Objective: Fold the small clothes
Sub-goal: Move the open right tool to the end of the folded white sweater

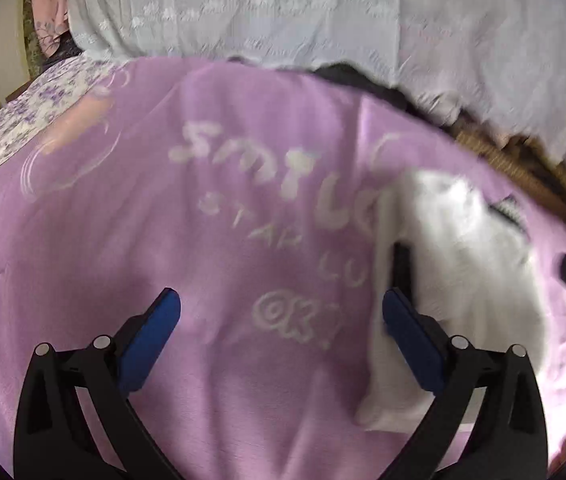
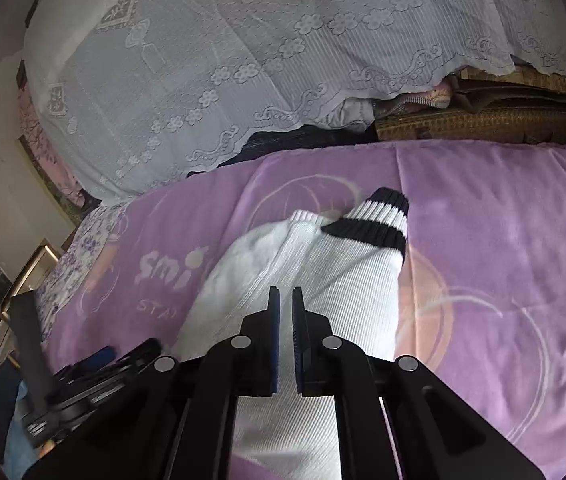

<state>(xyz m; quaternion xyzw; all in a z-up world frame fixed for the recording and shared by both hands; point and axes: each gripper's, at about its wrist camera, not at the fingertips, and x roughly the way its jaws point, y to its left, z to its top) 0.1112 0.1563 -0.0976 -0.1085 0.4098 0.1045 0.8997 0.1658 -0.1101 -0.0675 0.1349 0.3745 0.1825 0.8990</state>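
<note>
A white ribbed sock (image 2: 323, 280) with two black cuff stripes lies on a purple blanket (image 2: 503, 220). Its cuff points away from me and a second white layer lies beside it on the left. My right gripper (image 2: 286, 300) is over the middle of the sock with its jaws almost together; whether they pinch the fabric is hidden. In the left wrist view the sock (image 1: 455, 272) is a blurred white shape at the right. My left gripper (image 1: 281, 312) is open and empty over the blanket (image 1: 163, 240), its right finger at the sock's edge.
A white lace cover (image 2: 223, 60) is draped over a mound behind the blanket. A woven golden cushion (image 2: 483, 124) and dark cloth lie at the back right. A floral sheet (image 1: 23, 120) shows at the left. The left gripper's body (image 2: 83, 380) sits at lower left.
</note>
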